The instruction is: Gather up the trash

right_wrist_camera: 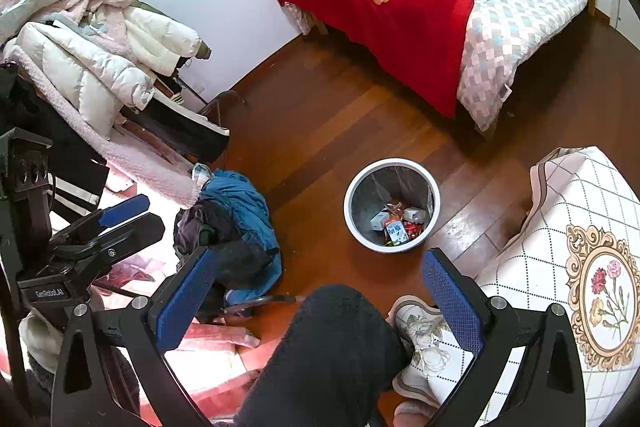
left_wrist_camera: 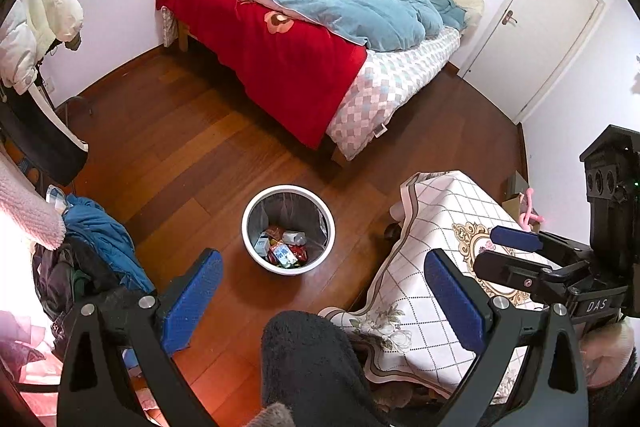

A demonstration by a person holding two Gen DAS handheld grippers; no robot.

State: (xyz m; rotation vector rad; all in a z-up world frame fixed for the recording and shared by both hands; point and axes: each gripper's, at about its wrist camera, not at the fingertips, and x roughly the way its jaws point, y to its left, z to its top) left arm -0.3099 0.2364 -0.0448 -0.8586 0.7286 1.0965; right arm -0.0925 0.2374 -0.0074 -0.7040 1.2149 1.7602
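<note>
Now we hold the left gripper [left_wrist_camera: 324, 301] and right gripper [right_wrist_camera: 316, 301] spread wide and empty above the floor, the trash bin [left_wrist_camera: 251, 235] standing beside the desk [left_wrist_camera: 460, 211] with wrappers inside, and a careless reach could tip it.

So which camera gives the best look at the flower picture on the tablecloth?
The right wrist view: the flower medallion faces the camera, uncovered. In the left wrist view the right gripper covers much of the medallion.

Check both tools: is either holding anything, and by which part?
Nothing is held. The left tool and right tool are both open and empty above the bin.
</note>
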